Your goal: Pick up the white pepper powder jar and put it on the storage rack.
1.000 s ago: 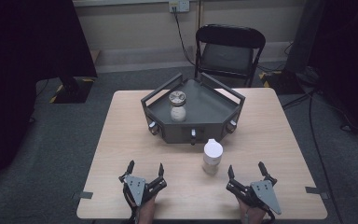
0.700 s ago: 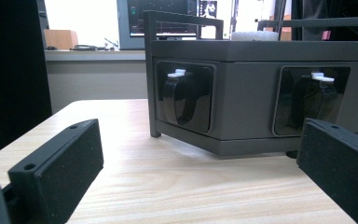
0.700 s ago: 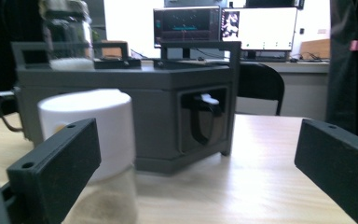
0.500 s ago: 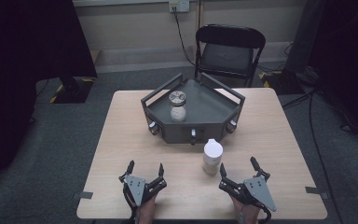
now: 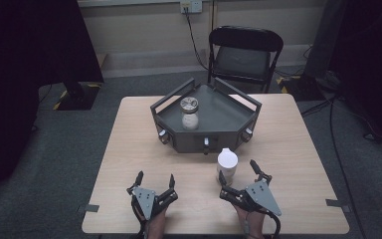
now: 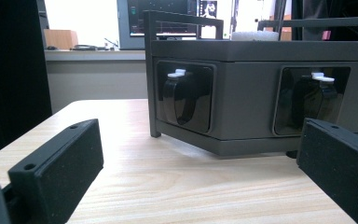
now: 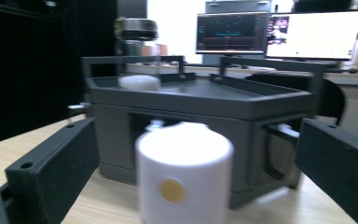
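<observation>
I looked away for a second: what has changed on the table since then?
The right tongs have slid left and forward, so their open jaws now flank the white bottle without gripping it. The left tongs stayed put, open. The bottle, the grey tray and the jar on it have not moved.

The high view is dim, dark toward nine and three o'clock, with soft light falling on the pale wooden table point(image 5: 298, 149) and faint shadows under the dark grey hexagonal tray point(image 5: 214, 139). In the right gripper view the white cylindrical bottle point(image 7: 184, 172) at six o'clock is blurred, and glowing monitor screens point(image 7: 279, 32) at one o'clock glare. The left gripper view is sharper, its background at twelve o'clock overexposed.
</observation>
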`<control>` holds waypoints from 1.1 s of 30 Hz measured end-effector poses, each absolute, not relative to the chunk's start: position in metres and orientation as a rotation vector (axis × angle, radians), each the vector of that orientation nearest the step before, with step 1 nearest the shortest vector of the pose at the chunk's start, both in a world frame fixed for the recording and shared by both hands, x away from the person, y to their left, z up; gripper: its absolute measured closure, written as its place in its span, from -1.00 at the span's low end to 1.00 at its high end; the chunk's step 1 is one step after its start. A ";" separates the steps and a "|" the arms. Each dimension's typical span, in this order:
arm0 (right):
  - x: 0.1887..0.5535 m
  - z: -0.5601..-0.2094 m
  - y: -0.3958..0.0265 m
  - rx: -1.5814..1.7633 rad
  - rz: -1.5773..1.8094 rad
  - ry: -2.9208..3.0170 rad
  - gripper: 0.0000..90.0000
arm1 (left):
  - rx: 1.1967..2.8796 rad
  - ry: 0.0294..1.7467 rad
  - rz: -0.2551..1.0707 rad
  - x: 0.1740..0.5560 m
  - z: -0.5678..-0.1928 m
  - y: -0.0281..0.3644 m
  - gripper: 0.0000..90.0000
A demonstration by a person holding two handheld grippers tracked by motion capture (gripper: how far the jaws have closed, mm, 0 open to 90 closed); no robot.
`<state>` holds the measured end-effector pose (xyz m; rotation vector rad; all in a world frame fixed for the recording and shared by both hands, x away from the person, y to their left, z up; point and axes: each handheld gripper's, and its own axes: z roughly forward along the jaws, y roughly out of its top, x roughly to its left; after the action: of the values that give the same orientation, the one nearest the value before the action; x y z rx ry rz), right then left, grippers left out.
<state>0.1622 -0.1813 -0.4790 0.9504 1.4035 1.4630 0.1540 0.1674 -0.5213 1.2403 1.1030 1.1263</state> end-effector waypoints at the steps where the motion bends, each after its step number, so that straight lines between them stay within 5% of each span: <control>1: 0.164 -0.478 -0.178 0.941 1.458 1.414 -1.00 | 1.239 1.104 1.127 0.154 -0.521 0.167 -1.00; 33: 0.199 -0.470 -0.166 1.042 1.354 1.548 -0.54 | 1.235 1.112 1.135 0.154 -0.521 0.165 -1.00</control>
<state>0.1987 -0.1656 -0.4700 1.0419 1.5481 1.3540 0.1538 0.1654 -0.5214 1.2352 1.1116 1.1348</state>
